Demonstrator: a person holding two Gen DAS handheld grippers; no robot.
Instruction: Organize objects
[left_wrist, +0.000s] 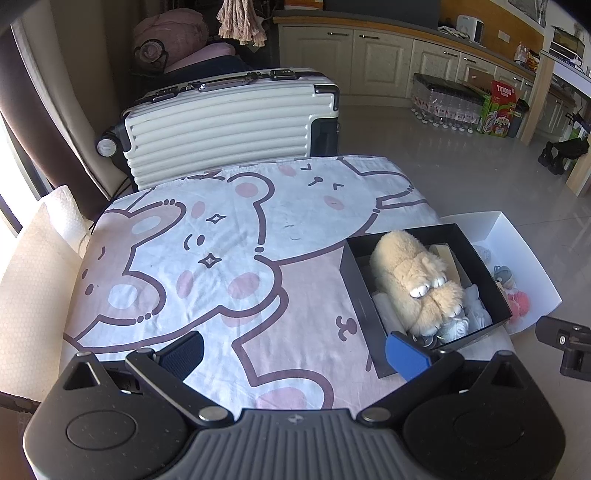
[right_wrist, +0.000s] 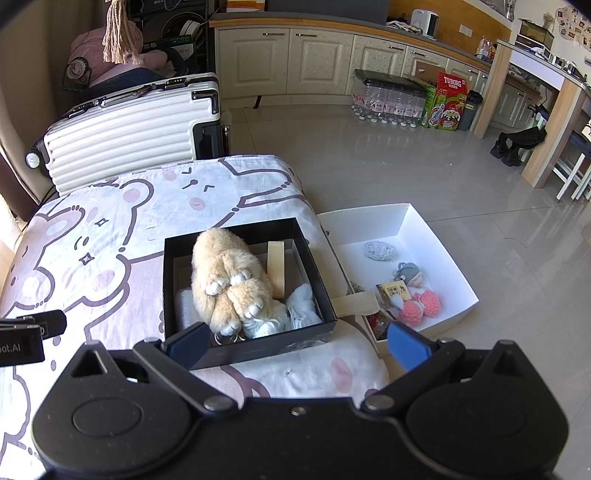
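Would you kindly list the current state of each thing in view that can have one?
Left gripper: open, empty.
Right gripper: open, empty.
Black box: lidless, filled.
Plush toy: lying in black box.
White box: open, partly filled.
Suitcase: closed, on its side.

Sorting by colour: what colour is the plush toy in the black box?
Beige-tan, with white paw tips: plush toy, clearest in the right wrist view.

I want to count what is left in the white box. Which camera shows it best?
The right wrist view: the white box lies open with its floor and small knitted toys in plain sight. In the left wrist view the black box hides most of it; only a strip at the right edge shows.
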